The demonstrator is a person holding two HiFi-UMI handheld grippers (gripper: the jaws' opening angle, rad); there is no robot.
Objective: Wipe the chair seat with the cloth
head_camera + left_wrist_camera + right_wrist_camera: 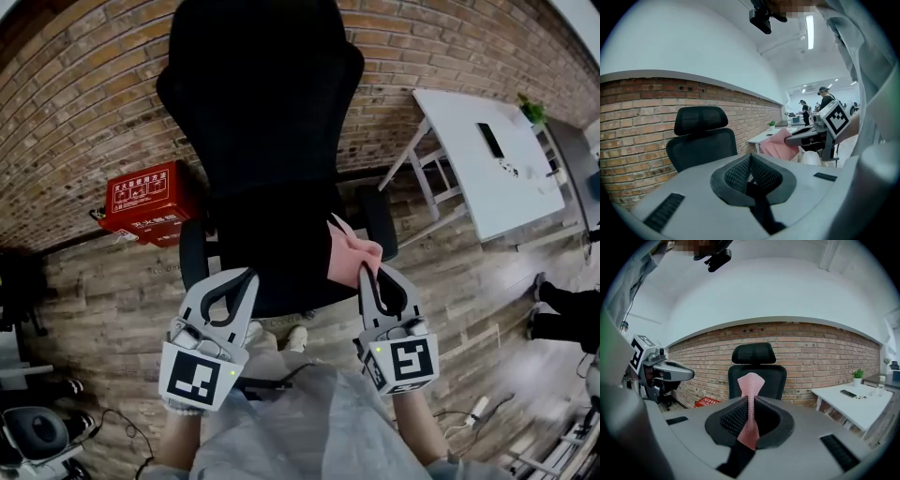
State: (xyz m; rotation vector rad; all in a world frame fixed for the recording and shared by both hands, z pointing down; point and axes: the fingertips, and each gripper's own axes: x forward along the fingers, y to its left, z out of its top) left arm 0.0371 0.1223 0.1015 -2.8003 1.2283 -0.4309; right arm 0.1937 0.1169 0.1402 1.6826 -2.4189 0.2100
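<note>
A person is holding the right gripper [369,270] at the chair's front right corner, its jaws clamping a pink cloth [353,251] that is flopping over the chair seat [272,248]. The cloth is looking light, soft and limp, likely to bunch when dragged; a pinch at one edge, as here, is leaving most of it free for wiping. The left gripper [246,277] is hovering at the chair's front left, jaws together on nothing. Armrests [380,220] are bounding the seat's sides and the backrest [258,103] its rear, while the front is lying open for strokes.
</note>
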